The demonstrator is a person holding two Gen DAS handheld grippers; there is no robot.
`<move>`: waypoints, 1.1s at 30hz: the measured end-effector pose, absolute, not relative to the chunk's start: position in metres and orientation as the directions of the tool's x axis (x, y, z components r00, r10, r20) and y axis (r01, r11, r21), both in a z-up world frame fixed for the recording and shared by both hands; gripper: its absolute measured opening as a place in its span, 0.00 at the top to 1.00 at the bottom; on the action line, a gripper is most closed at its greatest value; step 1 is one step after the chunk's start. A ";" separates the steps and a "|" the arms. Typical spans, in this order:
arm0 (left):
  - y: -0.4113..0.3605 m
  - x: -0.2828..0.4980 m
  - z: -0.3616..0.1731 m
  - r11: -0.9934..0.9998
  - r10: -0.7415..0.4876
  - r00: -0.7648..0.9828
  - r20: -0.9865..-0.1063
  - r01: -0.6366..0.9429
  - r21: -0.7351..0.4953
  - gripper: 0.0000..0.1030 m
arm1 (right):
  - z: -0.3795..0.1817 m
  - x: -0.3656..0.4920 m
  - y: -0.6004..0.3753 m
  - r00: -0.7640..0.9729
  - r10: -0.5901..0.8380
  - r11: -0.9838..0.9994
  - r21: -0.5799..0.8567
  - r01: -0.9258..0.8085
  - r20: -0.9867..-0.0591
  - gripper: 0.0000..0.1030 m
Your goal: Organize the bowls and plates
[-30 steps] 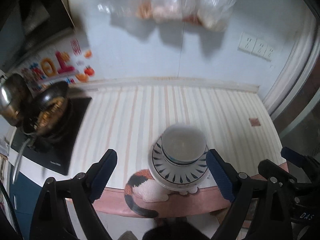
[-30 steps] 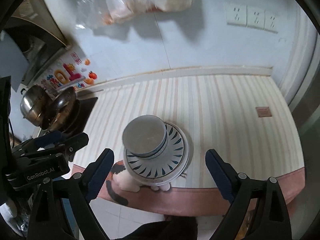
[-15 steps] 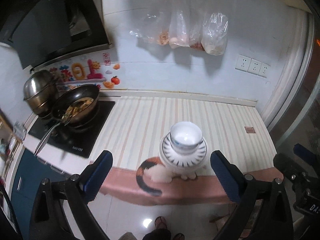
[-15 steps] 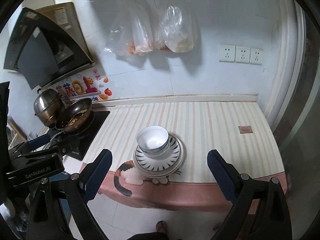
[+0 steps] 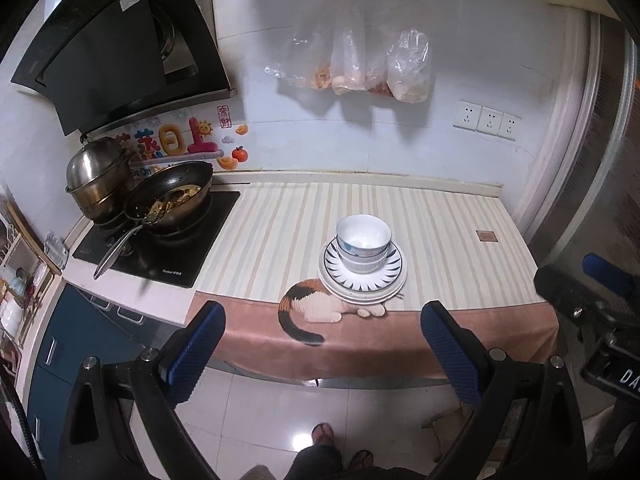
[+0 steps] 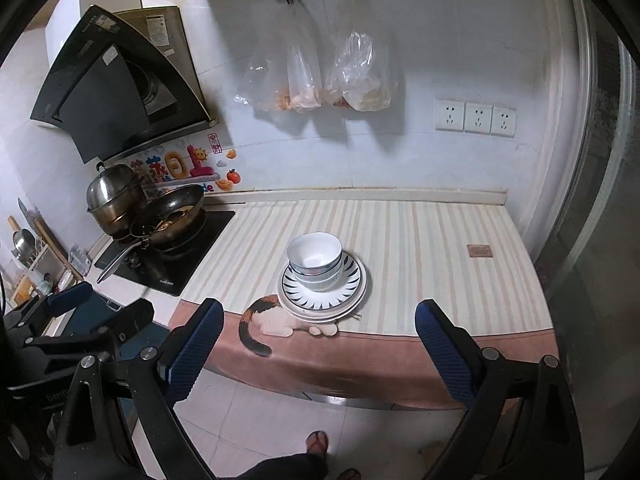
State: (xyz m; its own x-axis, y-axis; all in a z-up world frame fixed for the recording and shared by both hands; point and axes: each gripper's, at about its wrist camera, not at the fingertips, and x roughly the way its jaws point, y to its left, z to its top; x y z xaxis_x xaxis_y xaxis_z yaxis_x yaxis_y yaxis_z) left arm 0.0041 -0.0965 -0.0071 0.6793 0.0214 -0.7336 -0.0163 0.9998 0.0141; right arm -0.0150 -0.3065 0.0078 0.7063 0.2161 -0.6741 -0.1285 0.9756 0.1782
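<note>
Stack of white ceramic bowls (image 5: 363, 242) (image 6: 315, 261) sits nested on a pile of white round plates, the top one rimmed with dark petal marks (image 5: 362, 276) (image 6: 322, 293). Pile rests near the front edge of the striped beige counter cloth (image 5: 440, 232) (image 6: 420, 248), touching the printed calico cat (image 5: 312, 307).

Left gripper (image 5: 322, 350): blue-padded fingers spread wide, empty, held off the counter above the floor.

Right gripper (image 6: 316, 346): same, wide apart, nothing between.

Dark frying pan with food (image 5: 174, 198) (image 6: 168, 214) on black cooktop, well left.

L gripper (image 5: 320, 350): black frame, silver screws, blue textured pads (image 5: 196, 354); R gripper (image 6: 316, 348) same; sandalled feet.
</note>
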 end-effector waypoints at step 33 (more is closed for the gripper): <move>-0.034 -0.032 0.001 0.999 0.027 0.702 -0.712 -0.034 0.004 0.03 | 0.018 -0.061 -0.263 0.722 0.180 0.982 0.165 -0.092 -0.668 0.04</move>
State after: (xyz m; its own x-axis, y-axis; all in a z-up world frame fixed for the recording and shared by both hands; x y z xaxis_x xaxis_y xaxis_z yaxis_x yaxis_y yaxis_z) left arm -0.0325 -0.0336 0.0009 0.7017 0.0269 -0.7120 -0.0338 0.9994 0.0044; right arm -0.0610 -0.2633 0.0181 0.7217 0.1797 -0.6685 -0.0917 0.9820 0.1650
